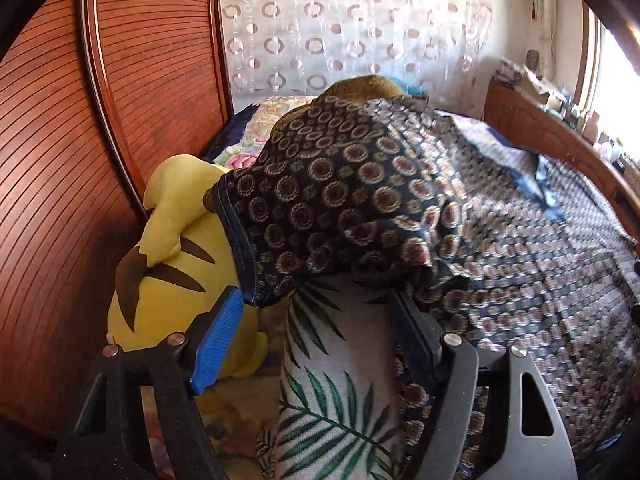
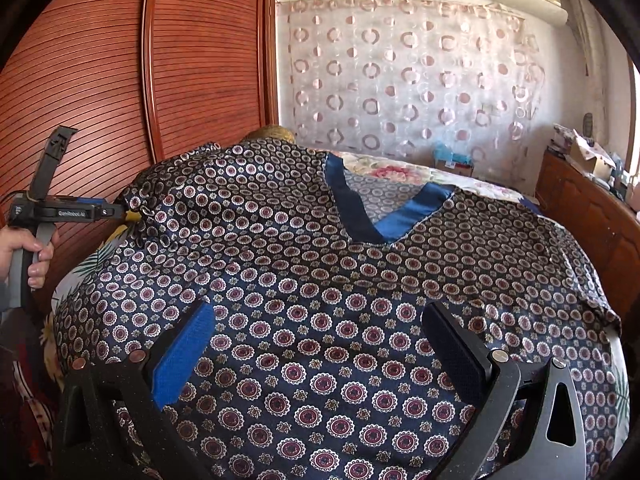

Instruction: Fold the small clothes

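Right gripper point(image 2: 316, 360) hovered released over patterned shirt point(image 2: 320, 280) spread on bed. Left gripper point(image 1: 316, 320), nearer, parted around left sleeve point(image 1: 320, 208) at bed's left edge, not clamped.

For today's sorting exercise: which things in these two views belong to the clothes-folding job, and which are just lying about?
Job:
patterned shirt
left gripper
right gripper

Lying about:
yellow plush toy
leaf-print cushion
circle-pattern curtain
wooden wardrobe
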Demonstrator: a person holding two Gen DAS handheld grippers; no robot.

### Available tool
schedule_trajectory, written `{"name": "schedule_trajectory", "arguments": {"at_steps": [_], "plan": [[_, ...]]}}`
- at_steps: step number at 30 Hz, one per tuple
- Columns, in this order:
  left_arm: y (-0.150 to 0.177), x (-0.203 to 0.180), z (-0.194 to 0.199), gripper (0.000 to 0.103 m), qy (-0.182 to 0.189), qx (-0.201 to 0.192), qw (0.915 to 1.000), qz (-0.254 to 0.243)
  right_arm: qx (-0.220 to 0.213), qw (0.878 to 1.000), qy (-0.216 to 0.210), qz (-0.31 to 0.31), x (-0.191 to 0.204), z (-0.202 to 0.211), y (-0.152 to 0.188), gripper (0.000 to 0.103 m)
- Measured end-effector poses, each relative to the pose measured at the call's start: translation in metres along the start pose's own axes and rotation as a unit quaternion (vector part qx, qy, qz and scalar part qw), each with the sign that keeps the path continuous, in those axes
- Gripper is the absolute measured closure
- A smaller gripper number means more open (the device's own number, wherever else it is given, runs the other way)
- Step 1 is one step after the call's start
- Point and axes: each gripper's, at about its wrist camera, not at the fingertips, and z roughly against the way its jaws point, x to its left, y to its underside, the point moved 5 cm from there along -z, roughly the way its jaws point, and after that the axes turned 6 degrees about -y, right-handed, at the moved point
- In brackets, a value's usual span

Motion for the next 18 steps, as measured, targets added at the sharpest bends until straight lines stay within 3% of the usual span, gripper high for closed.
{"name": "schedule_trajectory", "arguments": {"at_steps": [4,8,12,18], "plan": [[-0.005,0.004,-0.013,0.051,-0.019,0.0,0.9998,-0.003,0.003,1.0,0.003,0.005,0.001,0.003,-0.003,0.0],[-0.007,0.018,-0.032,0.061,-0.06,0.011,0.998,-0.018,0.001,1.0,0.007,0.015,0.01,-0.004,-0.006,0.0],[-0.009,0.033,-0.023,0.088,-0.052,-0.01,0.9986,0.009,-0.001,1.0,0.007,0.022,0.017,-0.007,-0.005,0.0],[-0.033,0.031,0.01,0.097,-0.05,-0.062,0.9968,0.001,-0.002,1.0,0.004,0.024,0.023,-0.019,-0.002,0.0]]}}
